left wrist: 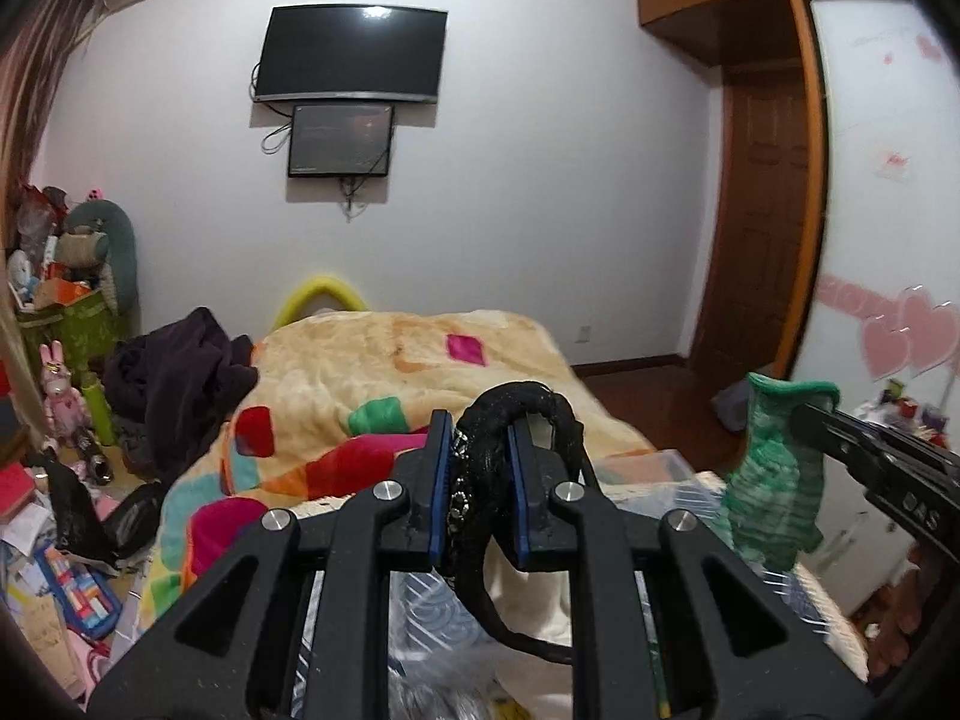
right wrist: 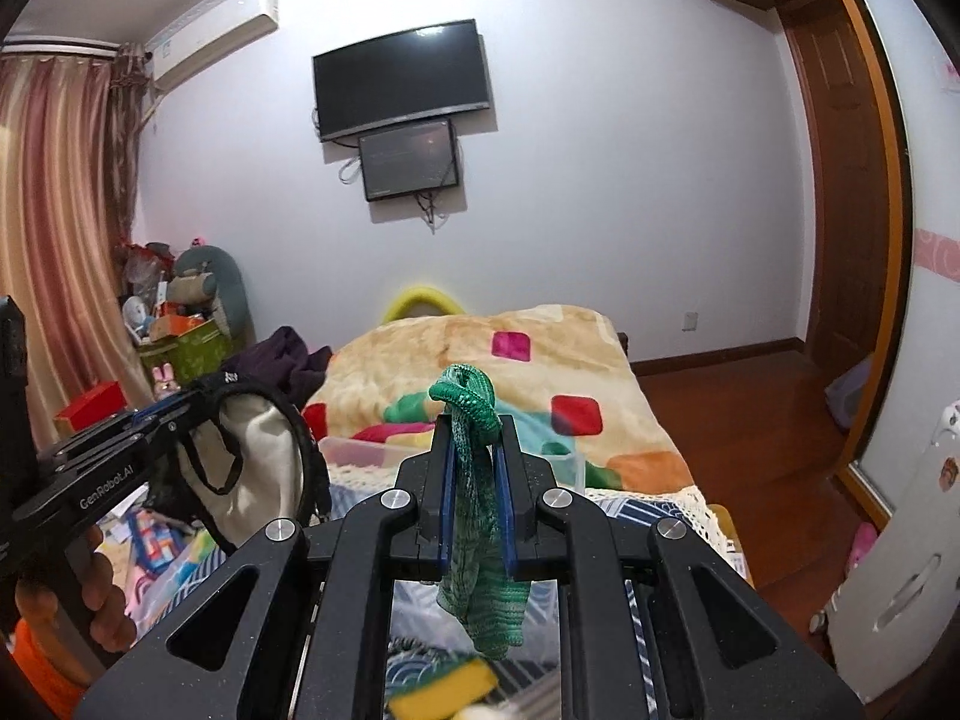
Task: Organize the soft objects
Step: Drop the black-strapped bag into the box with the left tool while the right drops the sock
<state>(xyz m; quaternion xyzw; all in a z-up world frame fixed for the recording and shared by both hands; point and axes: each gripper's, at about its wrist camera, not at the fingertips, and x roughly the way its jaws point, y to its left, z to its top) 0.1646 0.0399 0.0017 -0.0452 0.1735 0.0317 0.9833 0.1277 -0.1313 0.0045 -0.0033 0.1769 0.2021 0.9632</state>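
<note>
Two handheld claws hang raised above a bed, each clamped on a soft item. The left gripper point(left wrist: 480, 438) has its blue-padded jaws drawn narrow around the black band point(left wrist: 516, 405) of a cream and black cloth piece point(right wrist: 258, 468), which loops up over the fingertips and trails down beneath the claw. In the right wrist view that piece hangs as a cream pouch with black edging and thin straps, below and just ahead of the left claw.

The right gripper point(right wrist: 474, 462) pinches a green knitted sock point(right wrist: 474, 516) between nearly closed jaws; the sock's rolled cuff bunches above the fingertips while the rest dangles below them. From the left wrist view the sock point(left wrist: 768, 480) hangs to the right of the left claw, well apart from the black band.

Ahead of both claws lies a fleece blanket point(left wrist: 390, 372) with coloured squares. A clear plastic bin point(right wrist: 384, 453) sits just beyond the right claw's fingertips. On the far wall hangs a television point(left wrist: 351, 54) with a smaller screen point(left wrist: 342, 141) beneath it.
</note>
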